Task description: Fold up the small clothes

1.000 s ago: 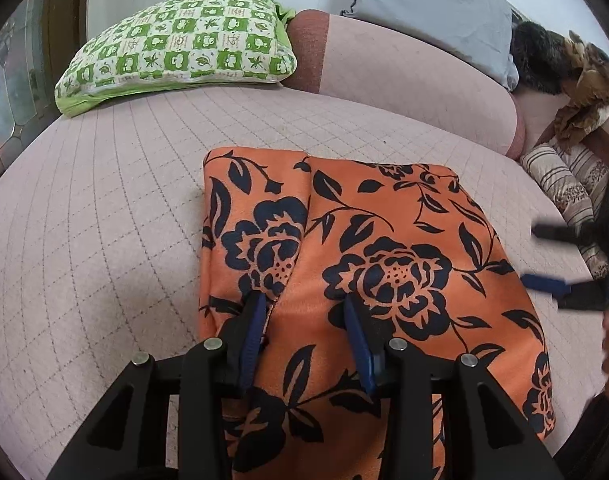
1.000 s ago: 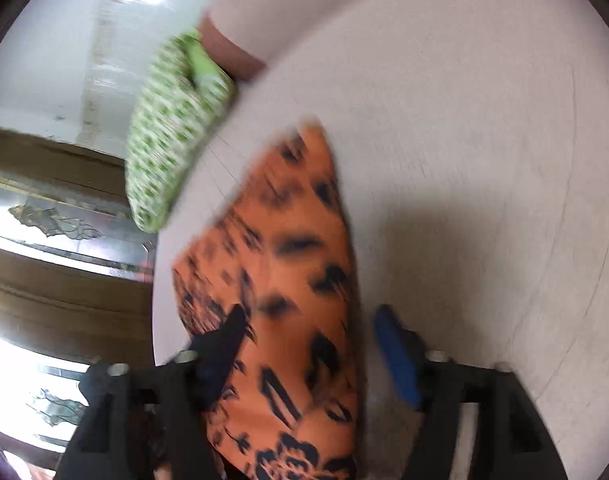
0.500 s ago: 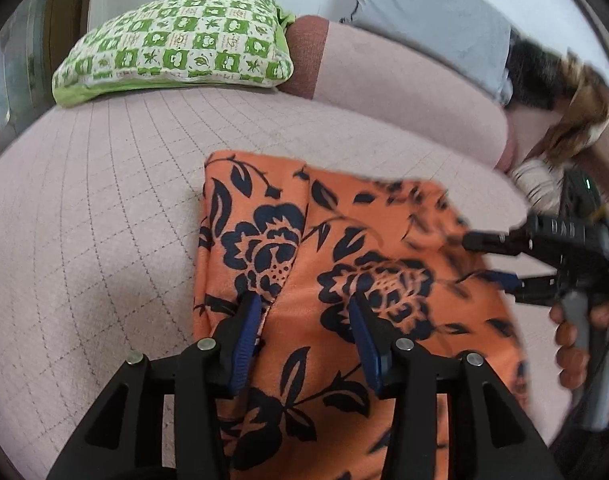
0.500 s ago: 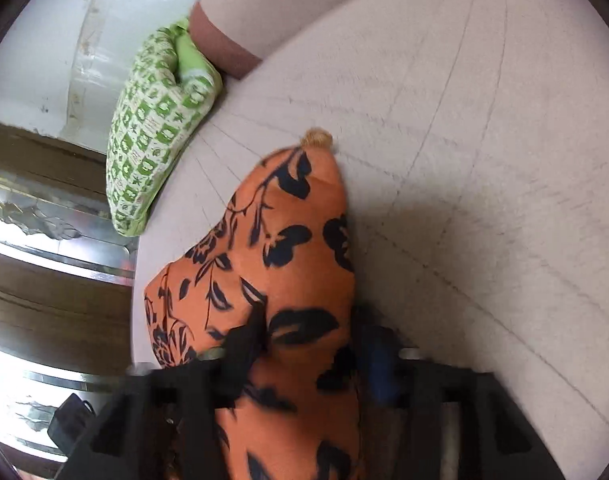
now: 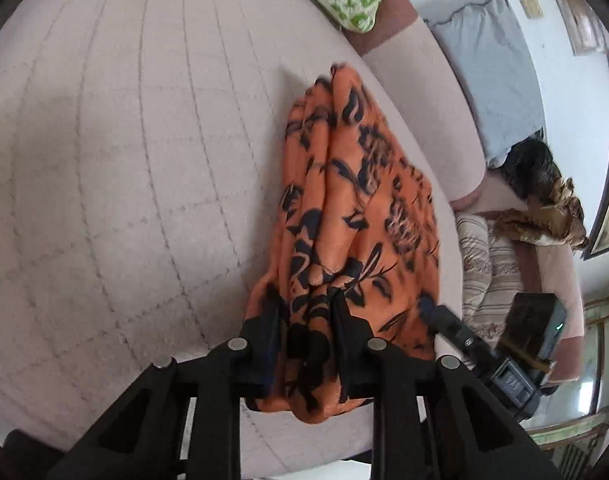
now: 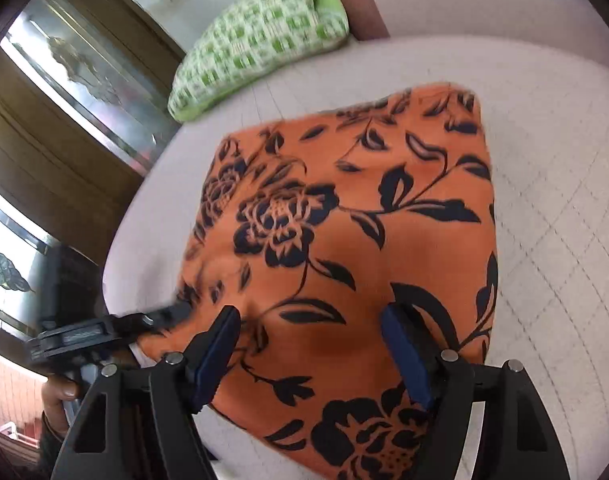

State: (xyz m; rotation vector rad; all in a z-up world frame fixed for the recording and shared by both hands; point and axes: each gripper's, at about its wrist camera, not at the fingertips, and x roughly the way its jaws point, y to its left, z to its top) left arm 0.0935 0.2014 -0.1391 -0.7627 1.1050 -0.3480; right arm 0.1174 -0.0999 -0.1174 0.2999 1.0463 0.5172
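Note:
An orange garment with a dark floral print (image 5: 356,216) lies on the pale quilted bed (image 5: 124,160). My left gripper (image 5: 306,312) is shut on its near edge, with bunched cloth pinched between the fingers and lifted. In the right wrist view the garment (image 6: 344,220) spreads wide under my right gripper (image 6: 312,344), which is open above the cloth. The left gripper (image 6: 160,316) shows at the left of that view, clamped on the garment's edge. The right gripper's tip (image 5: 436,312) shows at the cloth's right edge in the left wrist view.
A green and white checked pillow (image 6: 260,32) lies at the head of the bed. A grey pillow (image 5: 492,76), a dark bundle (image 5: 532,168) and a striped cushion (image 5: 488,264) lie to the right. A wood and glass cabinet (image 6: 64,92) stands beside the bed.
My left gripper closed on the garment's near edge and lifted it, bunching the cloth. My right gripper, closed on the cloth half a second ago, has opened.

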